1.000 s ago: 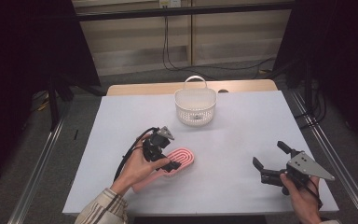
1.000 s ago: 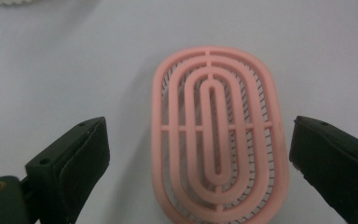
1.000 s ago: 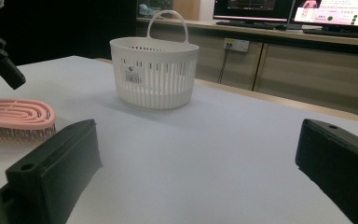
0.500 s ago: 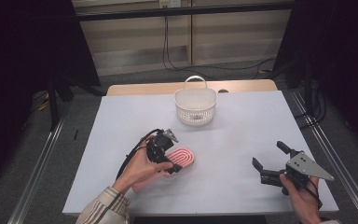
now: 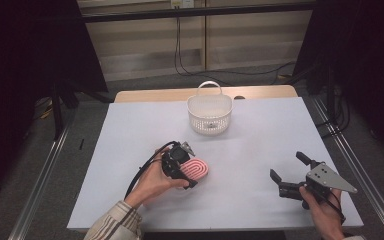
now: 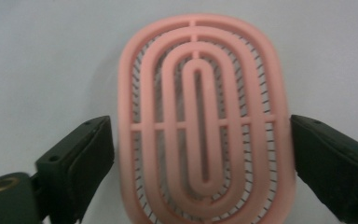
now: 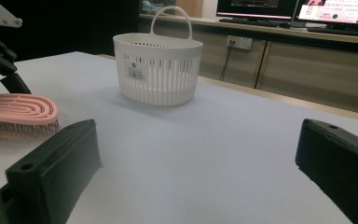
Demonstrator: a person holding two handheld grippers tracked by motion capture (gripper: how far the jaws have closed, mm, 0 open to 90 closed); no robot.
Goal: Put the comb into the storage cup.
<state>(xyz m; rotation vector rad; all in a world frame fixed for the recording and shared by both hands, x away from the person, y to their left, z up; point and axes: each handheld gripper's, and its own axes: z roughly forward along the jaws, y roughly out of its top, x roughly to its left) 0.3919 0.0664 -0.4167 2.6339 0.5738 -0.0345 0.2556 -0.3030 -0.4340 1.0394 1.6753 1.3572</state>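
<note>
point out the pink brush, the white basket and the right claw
pink brush [image 6: 200, 126], left gripper view, centre of its ribbed back
white basket [image 5: 209, 119], high view, slotted front wall
right claw [image 5: 289, 172], high view, gap between fingertips

one pink brush [image 5: 197, 169], one white basket [image 5: 210, 115], two hand-held grippers

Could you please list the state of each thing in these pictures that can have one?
Pink brush: lying flat on the table, bristles down, between the left gripper's jaws, not clearly clamped.
Left gripper: open, jaws on either side of the brush.
Right gripper: open, holding nothing, low over the table.
White basket: upright, handle raised, apart from the brush; contents not clear.
</note>
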